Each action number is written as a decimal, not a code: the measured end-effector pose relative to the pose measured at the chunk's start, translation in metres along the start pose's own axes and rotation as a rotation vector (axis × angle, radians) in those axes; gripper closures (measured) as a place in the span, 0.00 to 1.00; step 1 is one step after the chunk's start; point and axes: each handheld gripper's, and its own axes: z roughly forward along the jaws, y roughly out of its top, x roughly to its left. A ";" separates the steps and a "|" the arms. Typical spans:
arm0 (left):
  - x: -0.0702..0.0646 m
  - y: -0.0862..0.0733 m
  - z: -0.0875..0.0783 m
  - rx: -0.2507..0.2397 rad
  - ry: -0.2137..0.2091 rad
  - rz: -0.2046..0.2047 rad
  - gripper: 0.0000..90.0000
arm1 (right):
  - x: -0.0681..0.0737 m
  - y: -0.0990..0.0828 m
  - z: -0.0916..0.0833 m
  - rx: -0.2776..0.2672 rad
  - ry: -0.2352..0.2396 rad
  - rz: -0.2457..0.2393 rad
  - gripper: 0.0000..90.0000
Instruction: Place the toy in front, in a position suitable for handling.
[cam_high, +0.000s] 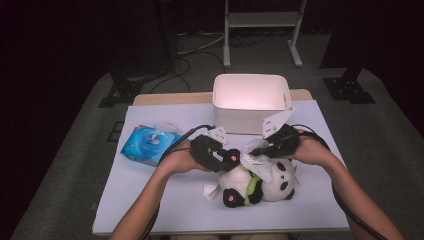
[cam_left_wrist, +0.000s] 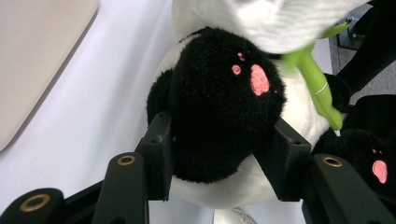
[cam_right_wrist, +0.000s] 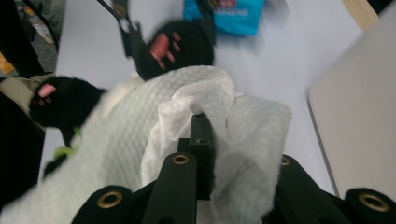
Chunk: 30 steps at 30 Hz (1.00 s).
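A panda plush (cam_high: 267, 184) with a green scarf (cam_left_wrist: 317, 88) lies on its back on the white table sheet (cam_high: 160, 200). My left gripper (cam_high: 230, 160) is shut on one of its black paws (cam_left_wrist: 219, 116), with the pads pressing in from both sides. My right gripper (cam_high: 253, 150) is shut on a white wipe (cam_high: 254, 160) and holds it over the panda's belly. In the right gripper view the wipe (cam_right_wrist: 247, 126) drapes over the jaws and hides one fingertip. Beyond it are the held paw (cam_right_wrist: 182, 46) and the other black paw (cam_right_wrist: 63, 105).
An open white bin (cam_high: 250, 102) stands at the back of the sheet, just behind both hands. A blue pack of wipes (cam_high: 150, 144) lies at the left. A small white scrap (cam_high: 210, 191) rests beside the panda's feet. The floor around the table is dark.
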 end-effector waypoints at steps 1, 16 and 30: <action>0.000 0.000 0.000 0.001 0.001 0.002 0.56 | -0.002 -0.004 -0.001 0.005 -0.009 0.008 0.89; -0.001 0.000 0.000 0.006 0.001 0.007 0.56 | -0.003 -0.028 -0.020 0.010 -0.064 0.051 0.71; -0.001 0.001 0.000 0.008 0.002 0.013 0.56 | 0.008 -0.024 -0.022 -0.023 -0.038 -0.014 0.89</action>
